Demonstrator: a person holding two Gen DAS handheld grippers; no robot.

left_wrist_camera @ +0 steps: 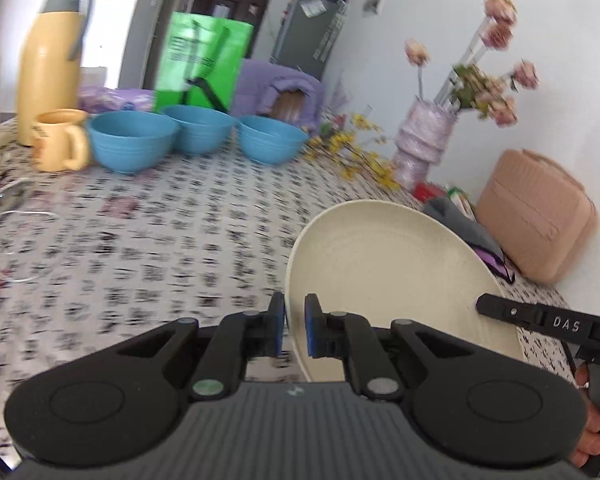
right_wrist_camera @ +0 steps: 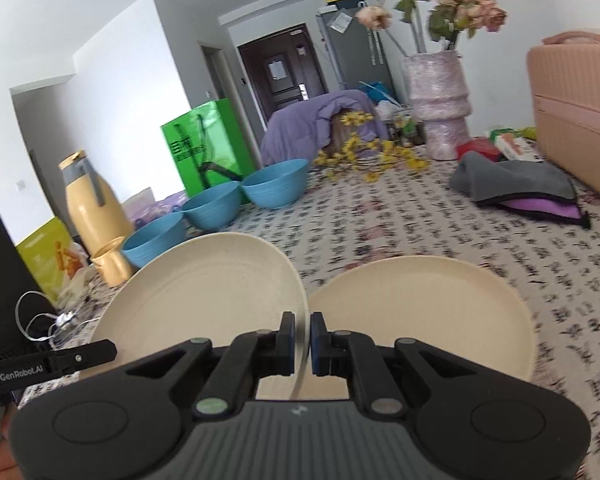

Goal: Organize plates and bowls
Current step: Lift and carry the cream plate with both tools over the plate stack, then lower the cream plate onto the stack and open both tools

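Jaws of the left gripper (left_wrist_camera: 296,326) pinch the near rim of a cream plate (left_wrist_camera: 384,276), held tilted on edge above the patterned worktop (left_wrist_camera: 140,232); the right gripper (right_wrist_camera: 299,338) clamps the rim of a second cream plate (right_wrist_camera: 424,312) in the same way. In the right wrist view the two plates ride side by side, their edges nearly meeting just ahead of the jaws. Each hold is a thin bite on a rim, so a plate could pivot or slip free, and the pair could knock together. Farther out, three blue bowls (left_wrist_camera: 198,128) stand in a row near a yellow mug (left_wrist_camera: 60,140) and a tall flask (left_wrist_camera: 50,60). A vase (left_wrist_camera: 420,140) and scattered yellow flowers (left_wrist_camera: 352,148) crowd the far side, within reach of a careless swing.
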